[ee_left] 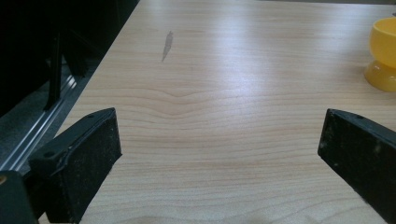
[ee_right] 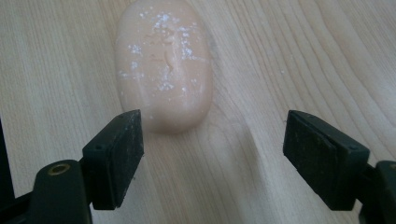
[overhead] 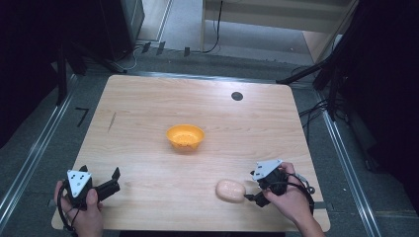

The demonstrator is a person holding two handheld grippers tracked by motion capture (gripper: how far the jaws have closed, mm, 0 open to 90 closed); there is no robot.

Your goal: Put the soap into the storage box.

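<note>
My right gripper (ee_right: pixel 212 154) is spread, the pale potato (ee_right: pixel 163 65) just ahead, left of centre; closing now could nudge it away. My left gripper (ee_left: pixel 219 154) is spread, empty.

A pale pink, oval object (overhead: pixel 230 190), smooth and rounded like a bar of soap, is lying flat on the wooden table (overhead: pixel 148 113), near the front edge on the right side. In the right gripper view its top (ee_right: pixel 163 65) is showing small white specks and a faint pressed mark, and its near end is sitting just ahead of the gap between the two jaws, closer to the left one. An orange-yellow bowl (overhead: pixel 185 137) is standing upright near the middle of the table, well apart from the oval object. The left gripper view is showing its foot (ee_left: pixel 384 60) at the right edge.
</note>
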